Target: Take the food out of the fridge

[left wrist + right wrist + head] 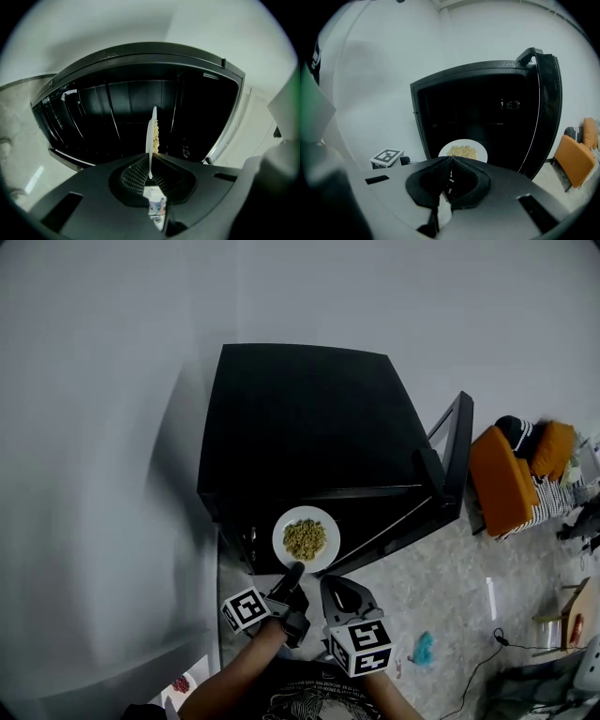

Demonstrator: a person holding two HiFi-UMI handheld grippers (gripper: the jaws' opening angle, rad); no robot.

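1. Left fingers (150,174): clamped on the near rim of the plate (324,521). In the left gripper view the rim runs edge-on between the two ribbed pads, which press on it from either side.
2. Plate: white and round, carried clear of any surface by my left fingers alone. It sits level in the head view.
3. Food (304,539): a pale yellow-green heap in the middle of the plate, with bare rim showing all round it.
4. Position of the plate: at the open front of the fridge (300,418), low and just before the dark cavity. I cannot tell whether its far edge lies within the cavity.
5. Right fingers (451,161): together, tips touching, with nothing between them. They hang just right of the left fingers and near the plate, apart from it. In the right gripper view the plate shows just beyond the tips.
6. Fridge: black and box-shaped, standing on the floor (441,596) against a pale wall (94,427). The interior is dark, and shelf lines are faintly visible in both gripper views.
7. Door (453,451): swung wide open to the right, edge-on in the head view.
8. Marker cubes: one on the left gripper (246,607) and one on the right gripper (364,645), both near the bottom of the head view.
9. Surroundings: an orange seat (502,479) stands on the floor right of the door, well apart from the fridge.
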